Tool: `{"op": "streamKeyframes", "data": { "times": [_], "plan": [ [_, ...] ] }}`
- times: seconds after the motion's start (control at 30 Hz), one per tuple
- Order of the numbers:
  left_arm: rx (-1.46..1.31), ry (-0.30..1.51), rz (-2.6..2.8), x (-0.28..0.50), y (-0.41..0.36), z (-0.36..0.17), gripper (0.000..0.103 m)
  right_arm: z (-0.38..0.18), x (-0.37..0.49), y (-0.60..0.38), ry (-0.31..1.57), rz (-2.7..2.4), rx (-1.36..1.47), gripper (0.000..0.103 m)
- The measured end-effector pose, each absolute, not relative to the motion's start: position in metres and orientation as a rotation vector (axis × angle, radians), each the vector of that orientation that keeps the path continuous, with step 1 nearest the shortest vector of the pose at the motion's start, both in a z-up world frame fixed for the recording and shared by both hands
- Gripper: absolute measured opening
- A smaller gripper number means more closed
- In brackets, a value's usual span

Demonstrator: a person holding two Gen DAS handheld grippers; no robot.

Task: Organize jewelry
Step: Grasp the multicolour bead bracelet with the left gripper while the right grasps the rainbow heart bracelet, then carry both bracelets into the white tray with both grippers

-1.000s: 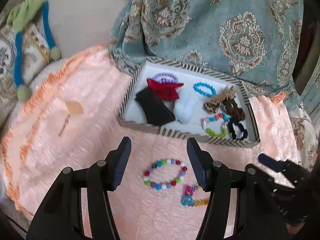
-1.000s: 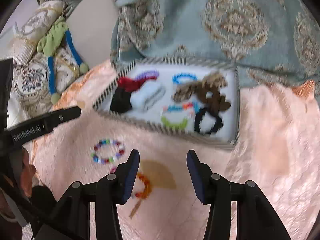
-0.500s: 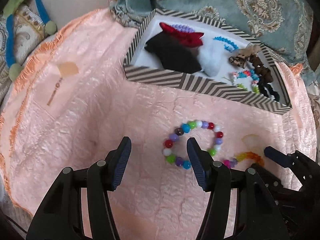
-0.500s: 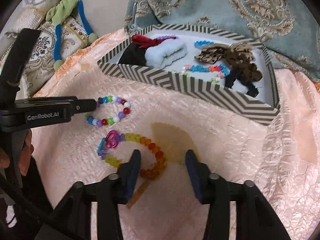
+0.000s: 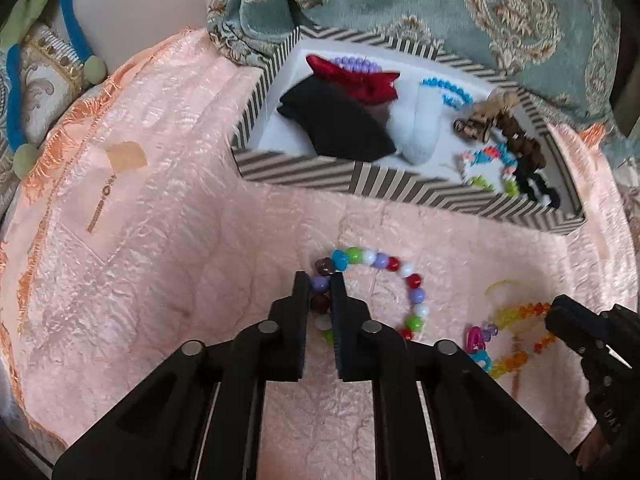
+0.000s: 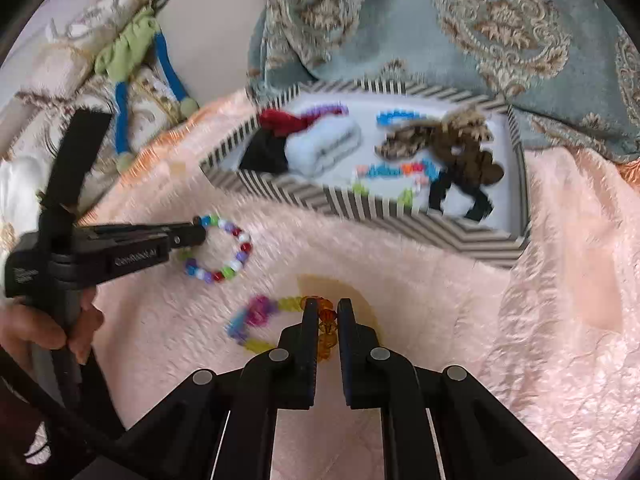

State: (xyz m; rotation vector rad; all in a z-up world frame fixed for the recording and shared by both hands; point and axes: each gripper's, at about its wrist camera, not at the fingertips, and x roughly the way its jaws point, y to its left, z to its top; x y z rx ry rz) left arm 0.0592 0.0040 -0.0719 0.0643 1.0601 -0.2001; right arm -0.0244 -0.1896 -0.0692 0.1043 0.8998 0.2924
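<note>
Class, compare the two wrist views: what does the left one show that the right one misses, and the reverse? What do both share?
Left only: the left tool shut on the round-bead bracelet, seen along its fingers.
Right only: the hand holding that tool, and the right tool shut on the orange bracelet.
Both: the striped box, pink cloth, both bracelets.

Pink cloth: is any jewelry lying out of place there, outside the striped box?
Yes. Two bracelets lie on the pink cloth, not in the box: a round-bead bracelet, gripped by the left gripper, and an orange-yellow one, gripped by the right gripper.
</note>
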Motion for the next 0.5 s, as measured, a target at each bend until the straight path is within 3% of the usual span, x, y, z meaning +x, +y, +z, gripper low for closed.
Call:
{"op": "streamKeyframes", "data": {
  "times": [0.5],
  "plan": [
    [0.068, 0.94, -0.297, 0.055, -0.018, 0.014, 0.008, 0.009, -0.022, -0.229, 0.752, 0.251, 0.127, 0.009]
  ]
}}
